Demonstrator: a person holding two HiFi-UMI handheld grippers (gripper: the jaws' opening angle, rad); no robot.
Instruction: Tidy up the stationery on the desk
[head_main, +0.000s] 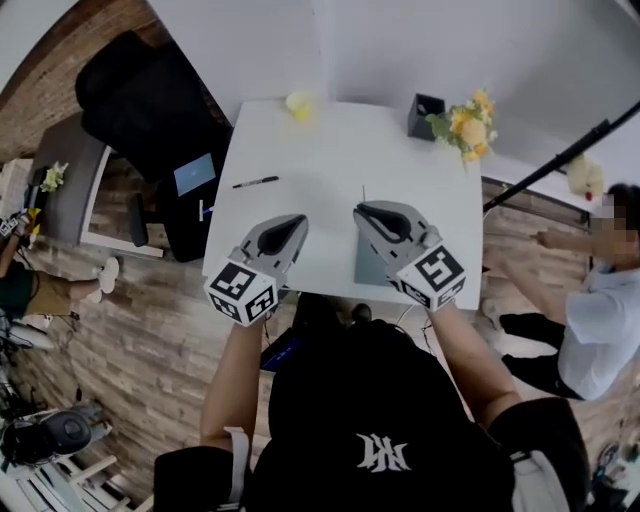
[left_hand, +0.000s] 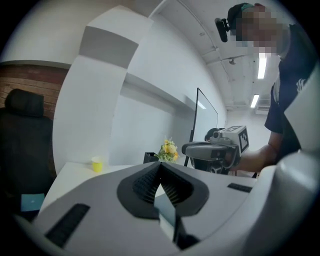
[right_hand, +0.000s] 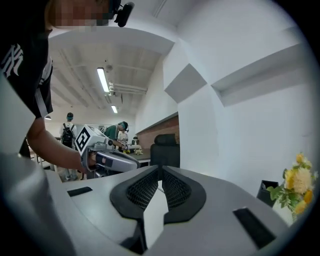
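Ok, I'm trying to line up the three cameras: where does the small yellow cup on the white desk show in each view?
Head view: the small yellow cup stands at the far edge of the white desk, top centre.
Left gripper view: left of centre, on the desk's far end.
Right gripper view: not in it.
Shared landmark: the bunch of yellow flowers, seen in all three views.

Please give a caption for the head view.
Left gripper and right gripper, both shut, over a white desk with a pen.
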